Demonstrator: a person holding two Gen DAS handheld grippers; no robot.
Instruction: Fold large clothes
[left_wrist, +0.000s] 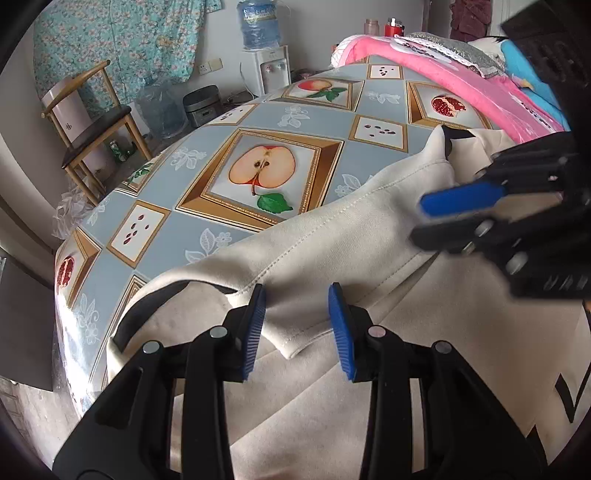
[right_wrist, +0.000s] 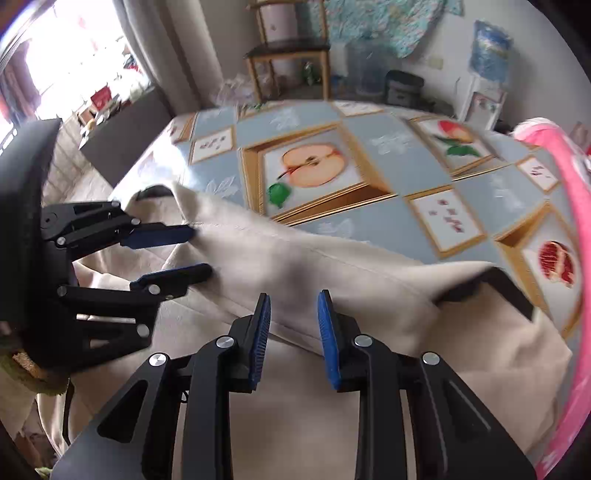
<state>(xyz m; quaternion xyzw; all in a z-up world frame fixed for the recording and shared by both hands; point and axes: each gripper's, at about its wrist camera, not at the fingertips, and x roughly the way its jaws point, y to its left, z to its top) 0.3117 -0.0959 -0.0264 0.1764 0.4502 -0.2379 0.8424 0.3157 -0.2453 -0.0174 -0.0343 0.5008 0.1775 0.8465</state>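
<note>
Fruit-printed oilcloth (left_wrist: 258, 177) covers the table, which lies bare well beyond both sets of fingertips out to its far edge. Past that edge stand a wooden chair (left_wrist: 92, 122) and a water dispenser (left_wrist: 266, 66). A cream garment (left_wrist: 332, 229) lies folded under both tools, its stitched fold edge running across just ahead of the pads. The left gripper (left_wrist: 297, 325) has its jaws narrowly parted, straddling a raised hem without the pads pressing it. The right gripper (right_wrist: 293, 328) is likewise narrowly parted over the cloth; whether its pads pinch the fold I cannot tell. A pink blanket (right_wrist: 569, 206) hems in the space to the right of the right fingers.
</note>
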